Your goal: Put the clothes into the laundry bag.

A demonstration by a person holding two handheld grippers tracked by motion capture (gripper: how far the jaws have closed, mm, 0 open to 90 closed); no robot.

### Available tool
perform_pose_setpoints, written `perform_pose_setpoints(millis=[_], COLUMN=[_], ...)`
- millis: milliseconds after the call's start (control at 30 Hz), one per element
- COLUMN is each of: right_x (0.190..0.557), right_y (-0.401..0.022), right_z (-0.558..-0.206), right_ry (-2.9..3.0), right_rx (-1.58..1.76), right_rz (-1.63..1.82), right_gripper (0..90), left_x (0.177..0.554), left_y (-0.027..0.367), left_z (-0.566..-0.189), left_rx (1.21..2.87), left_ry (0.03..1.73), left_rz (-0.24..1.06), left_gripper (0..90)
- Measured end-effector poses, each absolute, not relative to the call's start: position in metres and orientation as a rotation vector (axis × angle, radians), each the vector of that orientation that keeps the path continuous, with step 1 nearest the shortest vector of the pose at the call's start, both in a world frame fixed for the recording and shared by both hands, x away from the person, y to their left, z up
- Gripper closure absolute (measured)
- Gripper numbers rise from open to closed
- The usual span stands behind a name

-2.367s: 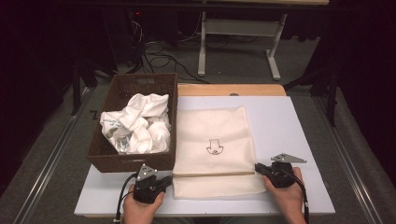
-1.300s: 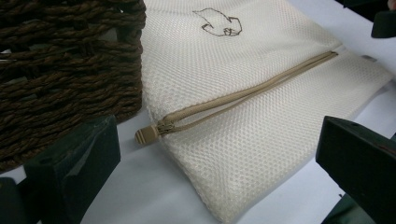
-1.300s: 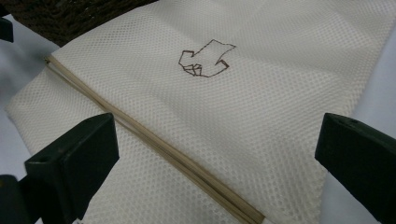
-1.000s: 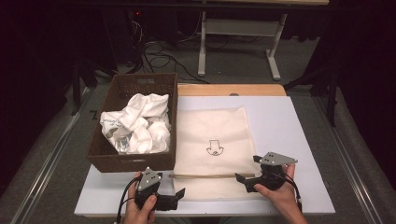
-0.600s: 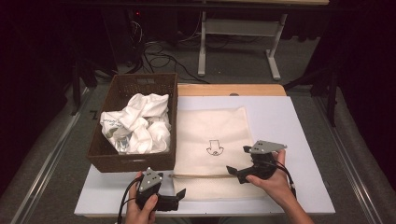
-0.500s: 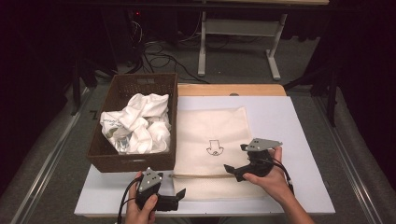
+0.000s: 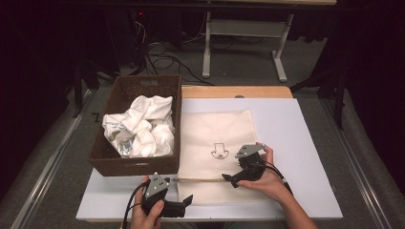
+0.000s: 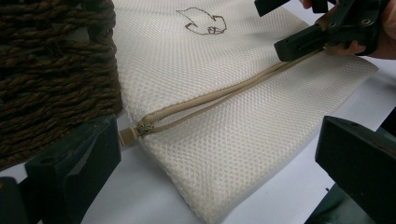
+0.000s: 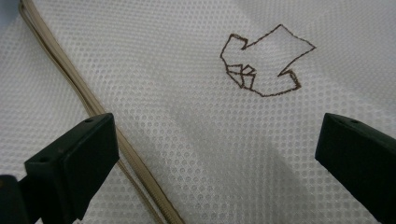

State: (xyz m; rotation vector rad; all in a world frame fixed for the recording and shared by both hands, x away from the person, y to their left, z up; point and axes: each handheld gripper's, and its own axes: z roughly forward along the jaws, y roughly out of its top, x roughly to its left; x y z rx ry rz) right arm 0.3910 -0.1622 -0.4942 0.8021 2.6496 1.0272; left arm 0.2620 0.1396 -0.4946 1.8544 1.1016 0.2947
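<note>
A cream mesh bag [image 7: 217, 143] lies flat on the white table [image 7: 305, 143], with a brown stitched emblem [image 7: 220, 151] at its middle. Its tan zipper [image 7: 203, 180] runs along the near side and looks parted. My left gripper [image 7: 187, 202] sits at the bag's near left corner, jaws open; in the left gripper view [image 8: 215, 186] they straddle the zipper's end tab [image 8: 126, 136]. My right gripper [image 7: 231, 177] rests over the bag, open, one jaw beside the zipper [image 9: 93, 107], with the emblem [image 9: 266, 60] ahead of it. The left gripper view shows this right gripper [image 8: 322, 35] on the zipper line [image 8: 210, 100].
A brown woven basket [image 7: 138, 164] with crumpled white cloth [image 7: 141, 126] stands against the bag's left edge, close to my left gripper. Its wall [image 8: 51, 70] is beside the left jaw. A wooden board [image 7: 234, 91] lies at the table's far edge.
My right gripper has moved left from the bag's near right corner to the middle, along the zipper. The left gripper has drawn back slightly and then stayed still.
</note>
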Motion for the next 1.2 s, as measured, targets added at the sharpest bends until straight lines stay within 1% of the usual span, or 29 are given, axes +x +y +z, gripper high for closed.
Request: perform_pose_setpoints(millis=[367,467,500,533,567,600,633,700,733,800,867,900,933,967,1000,1033,1067,1100,1200], right_x=[0.391,0.392,0.392,0.392,0.392,0.393,0.393,0.394,0.395,0.399,0.402,0.402,0.401,0.397,0.397,0.396,0.395,0.395,0.397], right_y=[-0.151,-0.152,-0.152,-0.153,-0.154,-0.155,-0.155,-0.156,-0.156,-0.158,-0.16,-0.161,-0.159,-0.155,-0.155,-0.153,-0.15,-0.149,-0.149], right_z=[-0.514,-0.514,-0.514,-0.513,-0.512,-0.511,-0.511,-0.509,-0.508,-0.505,-0.504,-0.504,-0.506,-0.508,-0.508,-0.509,-0.51,-0.511,-0.514], right_ry=[2.72,2.718,2.707,2.682,2.644,2.634,2.634,2.615,2.602,2.576,2.561,2.56,2.563,2.571,2.571,2.59,2.611,2.627,2.64], right_rx=[0.709,0.738,0.758,0.804,0.829,0.851,0.851,0.894,0.914,0.966,0.991,0.976,0.924,0.832,0.832,0.795,0.771,0.748,0.754], right_rz=[0.886,0.883,0.892,0.91,0.909,0.916,0.916,0.907,0.902,0.91,0.935,0.962,0.97,0.952,0.952,0.942,0.931,0.93,0.931], right_gripper=[0.3,1.6,3.7,12.2,18.1,21.3,21.3,30.2,37.6,57.4,65.5,63.3,58.0,45.1,45.1,38.5,29.9,24.9,16.3], left_x=[0.262,0.262,0.262,0.262,0.262,0.262,0.262,0.262,0.262,0.262,0.262,0.262,0.262,0.261,0.261,0.261,0.261,0.261,0.261], left_y=[0.14,0.14,0.14,0.14,0.14,0.14,0.14,0.14,0.139,0.139,0.139,0.139,0.139,0.139,0.14,0.14,0.141,0.142,0.142], left_z=[-0.496,-0.496,-0.496,-0.496,-0.496,-0.496,-0.496,-0.496,-0.496,-0.497,-0.497,-0.497,-0.497,-0.497,-0.497,-0.497,-0.496,-0.496,-0.496], left_rx=[1.859,1.86,1.859,1.858,1.858,1.858,1.859,1.859,1.859,1.86,1.861,1.863,1.862,1.861,1.857,1.856,1.857,1.852,1.849], left_ry=[1.115,1.119,1.12,1.122,1.123,1.123,1.123,1.123,1.122,1.123,1.125,1.122,1.12,1.119,1.123,1.123,1.122,1.127,1.127], left_rz=[0.287,0.287,0.287,0.286,0.284,0.285,0.288,0.287,0.285,0.284,0.281,0.281,0.282,0.282,0.282,0.283,0.281,0.283,0.281], left_gripper=[0.9,0.9,0.9,0.9,0.9,1.0,1.0,1.0,1.0,1.0,1.1,1.1,1.2,1.2,1.2,1.2,1.2,1.4,1.5])
